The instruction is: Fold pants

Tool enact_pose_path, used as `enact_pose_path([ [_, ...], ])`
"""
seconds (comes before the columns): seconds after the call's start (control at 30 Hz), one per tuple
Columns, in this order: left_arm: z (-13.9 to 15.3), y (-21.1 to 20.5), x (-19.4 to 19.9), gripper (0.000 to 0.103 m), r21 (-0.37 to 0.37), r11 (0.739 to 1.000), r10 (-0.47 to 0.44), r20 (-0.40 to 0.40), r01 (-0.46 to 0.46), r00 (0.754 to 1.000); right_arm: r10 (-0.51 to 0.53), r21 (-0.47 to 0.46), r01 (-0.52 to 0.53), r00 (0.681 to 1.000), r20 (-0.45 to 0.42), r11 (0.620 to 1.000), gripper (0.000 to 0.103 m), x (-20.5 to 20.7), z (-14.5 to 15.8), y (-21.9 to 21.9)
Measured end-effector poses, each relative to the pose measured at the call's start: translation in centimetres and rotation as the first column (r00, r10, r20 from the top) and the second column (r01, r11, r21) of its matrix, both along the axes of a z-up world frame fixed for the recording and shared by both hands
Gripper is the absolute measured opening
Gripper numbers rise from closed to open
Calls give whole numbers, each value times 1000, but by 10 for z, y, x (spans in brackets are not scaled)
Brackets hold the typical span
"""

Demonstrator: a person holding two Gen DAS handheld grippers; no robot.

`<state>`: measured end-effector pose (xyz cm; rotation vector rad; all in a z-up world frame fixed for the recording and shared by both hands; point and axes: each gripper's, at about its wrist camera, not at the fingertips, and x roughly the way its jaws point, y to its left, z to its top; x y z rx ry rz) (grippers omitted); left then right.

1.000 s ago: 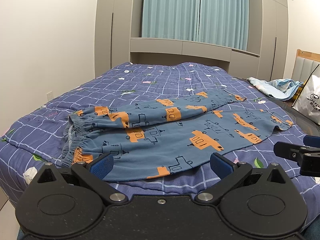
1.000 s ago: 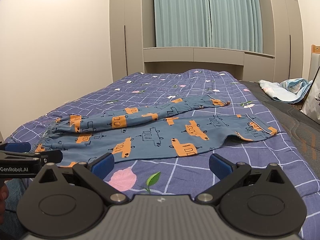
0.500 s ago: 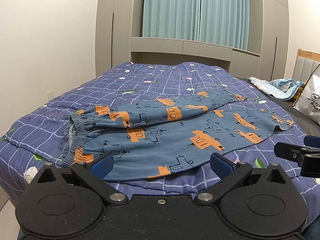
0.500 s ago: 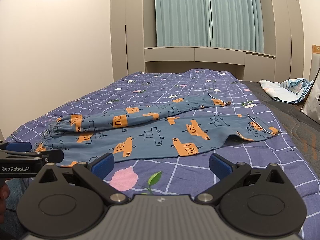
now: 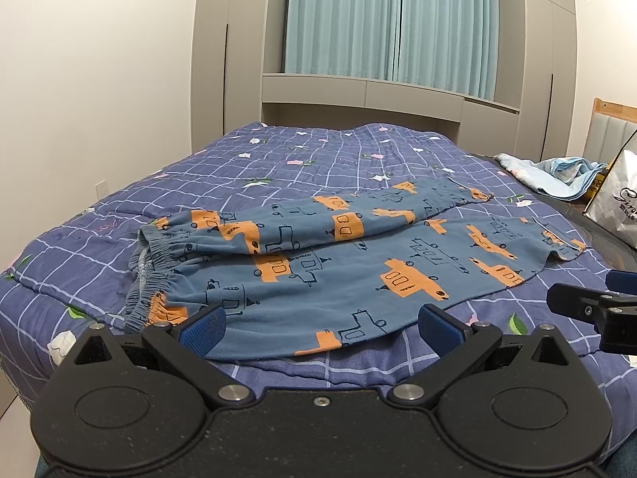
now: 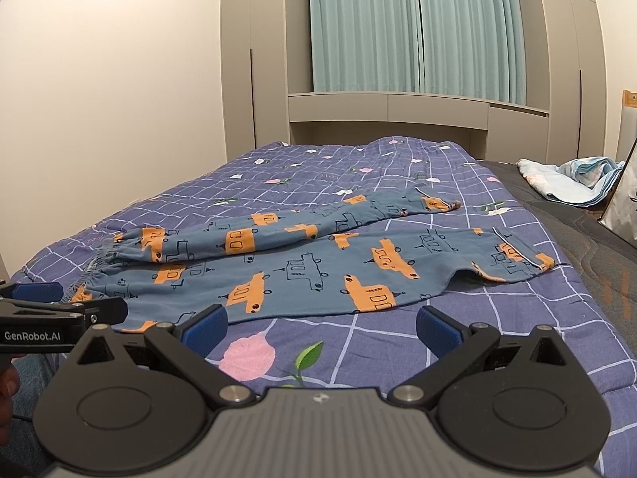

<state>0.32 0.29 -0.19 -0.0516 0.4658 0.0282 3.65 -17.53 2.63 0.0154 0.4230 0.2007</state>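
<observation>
Soft printed pants (image 5: 338,263), elastic-gathered waistband (image 5: 159,275)

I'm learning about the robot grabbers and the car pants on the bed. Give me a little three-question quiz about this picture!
1. True or false: the left tongs are pinching the pants.
2. Which end of the pants lies nearest the left tongs? A) the elastic waistband B) the leg cuffs C) neither
3. Fill in: the pants lie spread on a purple checked ____.

Key:
1. False. Both the left and right tongs are open and hold nothing.
2. A
3. Quilt, with small flowers printed on it.
</observation>
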Motion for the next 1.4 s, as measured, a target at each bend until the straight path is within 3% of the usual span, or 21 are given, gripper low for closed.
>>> enact_pose_path([
  [0.57, -4, 7, 0, 102, -3, 1000, 3, -10, -3, 1000, 6, -4, -6, 1000, -6, 1000, 103, -1, 1, 2],
  [0.9, -8, 6, 13, 103, -17, 1000, -11, -108, 9, 994, -35, -51, 31, 995, -96, 998, 103, 12, 3, 5],
  [1.4, 22, 40, 56, 103, 20, 996, 87, -140, -85, 986, -20, -93, 9, 993, -118, 996, 103, 43, 22, 8],
])
